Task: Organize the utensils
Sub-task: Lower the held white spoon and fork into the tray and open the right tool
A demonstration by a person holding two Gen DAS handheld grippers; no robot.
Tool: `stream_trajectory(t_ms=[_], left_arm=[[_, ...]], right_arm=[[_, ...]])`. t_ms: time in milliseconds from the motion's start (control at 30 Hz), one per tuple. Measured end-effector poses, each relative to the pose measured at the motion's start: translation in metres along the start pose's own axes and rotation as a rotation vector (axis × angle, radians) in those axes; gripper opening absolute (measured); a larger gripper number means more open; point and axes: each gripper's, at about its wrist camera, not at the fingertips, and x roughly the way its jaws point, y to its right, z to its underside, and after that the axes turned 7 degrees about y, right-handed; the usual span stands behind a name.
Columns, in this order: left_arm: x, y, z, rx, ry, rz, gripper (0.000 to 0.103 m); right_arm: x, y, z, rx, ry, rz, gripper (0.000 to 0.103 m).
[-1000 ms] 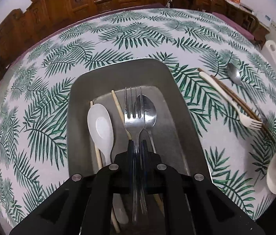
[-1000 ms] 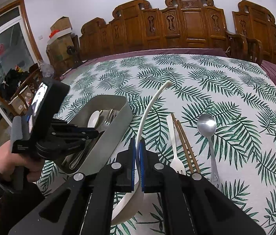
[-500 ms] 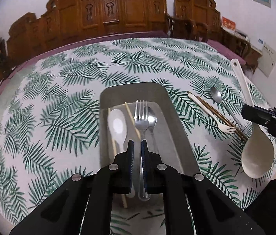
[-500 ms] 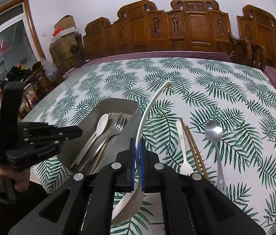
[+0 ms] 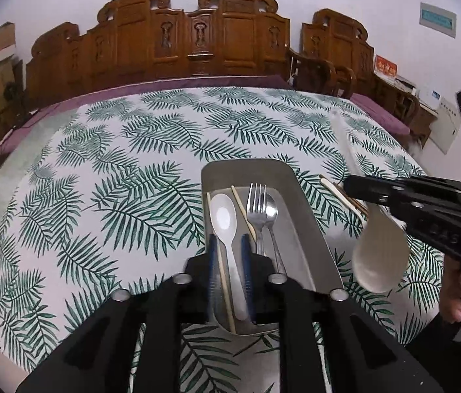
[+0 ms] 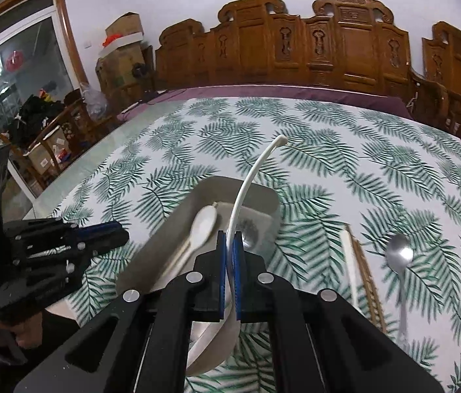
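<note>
A grey tray (image 5: 309, 209) (image 6: 165, 242) on the leaf-print table holds a white spoon (image 5: 225, 219) (image 6: 202, 226), a metal fork (image 5: 256, 206), a metal spoon (image 5: 271, 211) and chopsticks (image 5: 241, 208). My left gripper (image 5: 228, 249) is open and empty, above the tray's near end. My right gripper (image 6: 229, 245) is shut on the handle of a white ladle (image 6: 246, 193), held above the tray's right side; the ladle bowl (image 5: 381, 252) hangs below it.
On the table right of the tray lie a white fork (image 6: 349, 255), wooden chopsticks (image 6: 366, 268) and a metal spoon (image 6: 400, 255). Carved wooden chairs (image 5: 197, 39) line the far edge. Boxes and clutter (image 6: 47, 137) stand at the left.
My left gripper has let go of the metal fork, opened and pulled back and up from the tray. My right gripper has carried the ladle left, over the tray.
</note>
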Motion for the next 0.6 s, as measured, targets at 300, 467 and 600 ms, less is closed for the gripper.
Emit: stream_trajectory(t_ms=[300,467,600], left_arm=[[-0.008,-0.019,0.000,-0.030,0.021,0.010,0.019],[-0.011,-0.032,0.000,-0.053,0.027,-0.001,0.020],[-0.011,-0.040,0.000,-0.069,0.027,-0.006,0.020]], right_arm=[[0.039,-0.019,-0.009,0.021,-0.019,-0.065,0.005],[0.064,-0.027,-0.004,0.042,-0.060,-0.089,0.005],[0.078,-0.036,0.000,0.039,-0.077,-0.108,0.005]])
